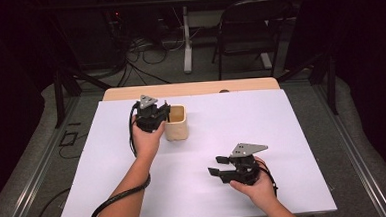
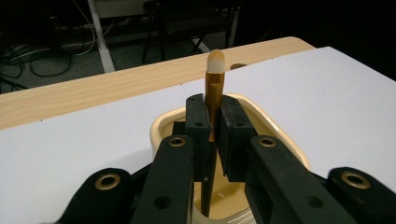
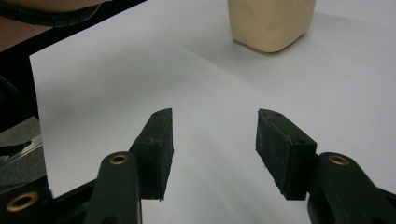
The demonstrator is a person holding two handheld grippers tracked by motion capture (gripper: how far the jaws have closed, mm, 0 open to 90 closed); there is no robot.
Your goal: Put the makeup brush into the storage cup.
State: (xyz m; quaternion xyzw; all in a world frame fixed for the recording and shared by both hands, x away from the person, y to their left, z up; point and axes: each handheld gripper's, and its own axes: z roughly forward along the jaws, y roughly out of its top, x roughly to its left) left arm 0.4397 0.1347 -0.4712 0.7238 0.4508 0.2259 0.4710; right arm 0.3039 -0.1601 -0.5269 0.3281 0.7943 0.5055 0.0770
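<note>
A cream cup [image 1: 177, 123] stands on the white table cover, left of centre. My left gripper [image 1: 165, 113] reaches over its left rim and is shut on a gold-brown makeup brush [image 2: 215, 93]. In the left gripper view the brush's white tip points up past the jaws and its dark handle runs down into the cream cup [image 2: 161, 127]. My right gripper [image 1: 218, 166] rests near the front right of the table, open, with nothing between its jaws. The right gripper [image 3: 214, 140] points across bare white surface toward the cup [image 3: 269, 21].
A white sheet [image 1: 292, 133] covers the table, with a wooden strip [image 1: 190, 88] bare along the far edge. Beyond the table stand a black chair [image 1: 252, 28] and a desk leg among floor cables. Black cables trail from both grippers.
</note>
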